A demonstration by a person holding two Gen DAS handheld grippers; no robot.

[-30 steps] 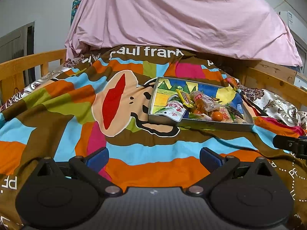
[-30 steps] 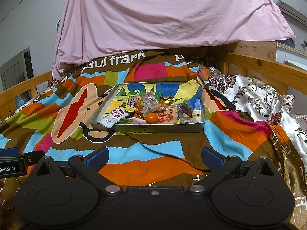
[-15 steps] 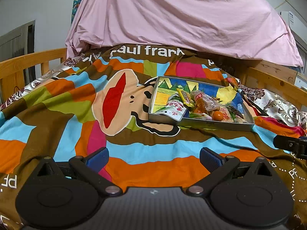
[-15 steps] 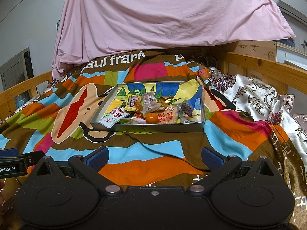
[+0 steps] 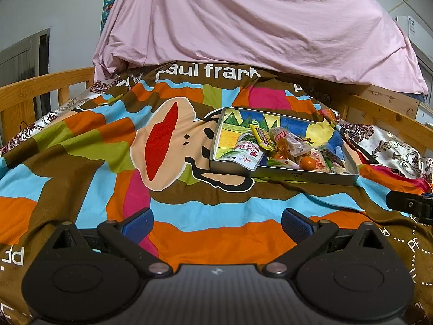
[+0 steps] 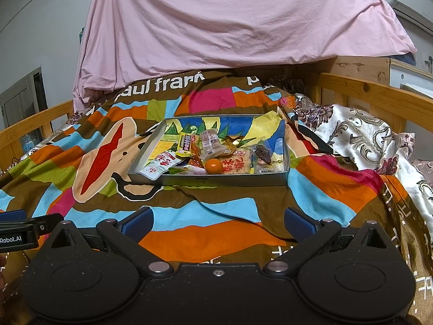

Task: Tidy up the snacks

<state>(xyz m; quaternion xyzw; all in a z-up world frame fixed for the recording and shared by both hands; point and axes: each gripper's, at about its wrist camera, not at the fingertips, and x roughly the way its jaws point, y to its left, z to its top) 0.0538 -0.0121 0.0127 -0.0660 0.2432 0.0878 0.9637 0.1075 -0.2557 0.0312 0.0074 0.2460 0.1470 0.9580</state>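
Snacks [image 6: 205, 154] all piled in tray [image 6: 224, 180] at 12 o'clock; none on blanket [image 6: 224, 233]. Fits sorted or unsorted. Left gripper [image 5: 216, 223] & right gripper [image 6: 219, 223] jaws wide apart, empty.

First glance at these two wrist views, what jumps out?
The bright striped blanket with a cartoon monkey face and "paul frank" lettering fills both views. On it, right of the monkey face, sits a shallow tray heaped with snack packets and a small orange fruit. Behind, a pink sheet drapes a big mound; the left gripper and right gripper are open and empty.
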